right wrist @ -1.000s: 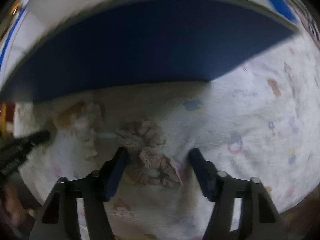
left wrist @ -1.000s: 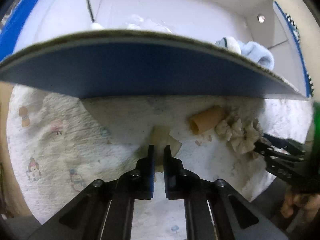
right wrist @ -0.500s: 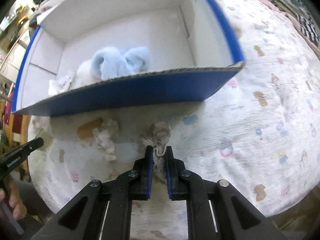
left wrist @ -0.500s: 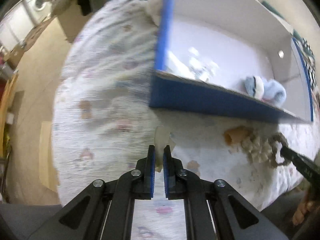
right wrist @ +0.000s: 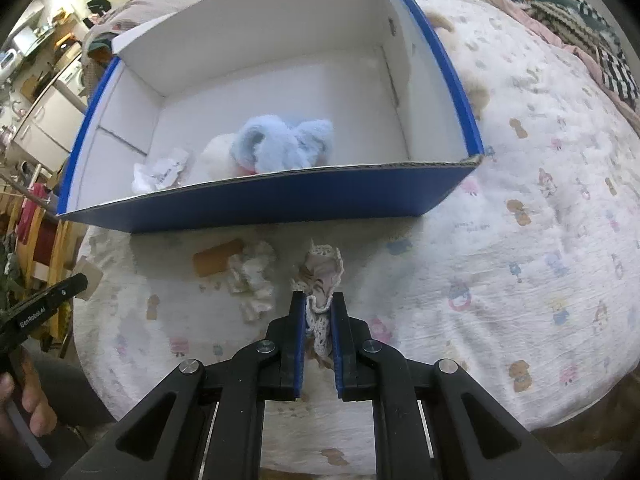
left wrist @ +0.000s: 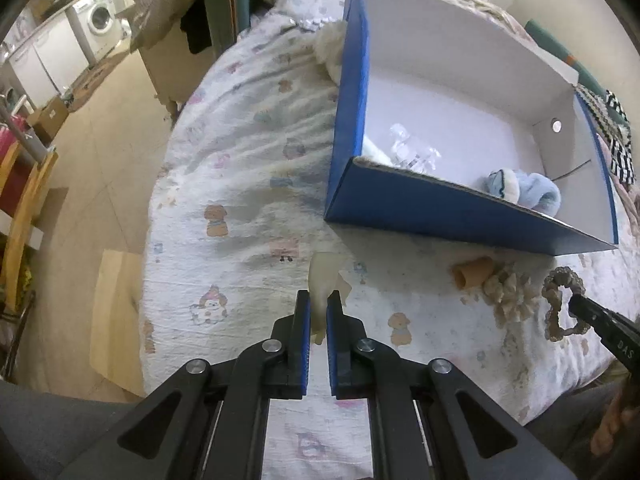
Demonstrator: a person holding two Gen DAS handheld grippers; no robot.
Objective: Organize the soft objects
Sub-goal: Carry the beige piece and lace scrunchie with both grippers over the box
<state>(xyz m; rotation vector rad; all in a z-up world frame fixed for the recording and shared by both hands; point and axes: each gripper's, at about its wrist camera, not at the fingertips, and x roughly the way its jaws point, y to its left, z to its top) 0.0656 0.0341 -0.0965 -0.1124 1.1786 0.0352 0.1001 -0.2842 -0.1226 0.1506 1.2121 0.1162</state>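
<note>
Left wrist view: left gripper (left wrist: 318, 312) pinching pale cream translucent soft piece (left wrist: 323, 280), hanging clear above printed white bedcover (left wrist: 240, 184). Blue cardboard box with white interior (left wrist: 440, 212) lying ahead-right; carrying well over near wall before releasing advisable. "DAS" reading on right tool.

Right wrist view: right gripper (right wrist: 319, 312) clamping beige lace-edged scrunchie (right wrist: 322, 272), just short of box. "GenRobot.AI" reading on left tool.
</note>
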